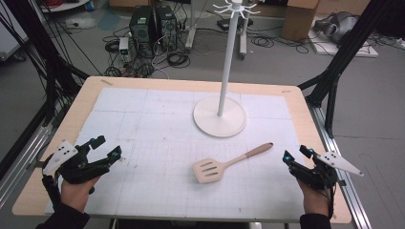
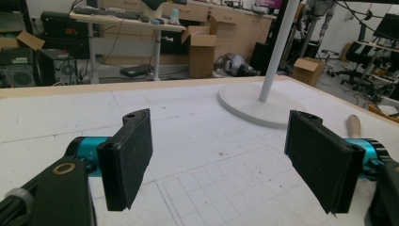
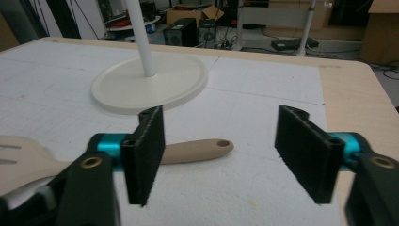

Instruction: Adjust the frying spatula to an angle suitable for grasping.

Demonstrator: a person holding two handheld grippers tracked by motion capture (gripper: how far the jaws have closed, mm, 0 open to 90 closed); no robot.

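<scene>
A person is sitting at a desk point(image 1: 305, 119) covered by a white gridded mat, holding one hand-held gripper in each hand. The left hand-held gripper point(image 1: 109, 146) is resting near the desk's left front corner, jaws standing wide with nothing between them. The right hand-held gripper point(image 1: 296, 153) is waiting near the right front corner, jaws also spread and empty.

One beige slotted spatula point(image 1: 229, 163) is lying flat toward the front edge, right of centre, its handle pointing at the back right corner. It is nearer the right hand-held gripper, with its handle end closest. One white hook stand point(image 1: 220, 117) is rising from a round base near the middle of the back edge.

The step in hand seems to be picking up the spatula. To do it well, the right hand-held gripper is best approaching across the handle, closing squarely on its middle so the blade is not tipping.

Count: two hand-held grippers, one spatula, one stand.
</scene>
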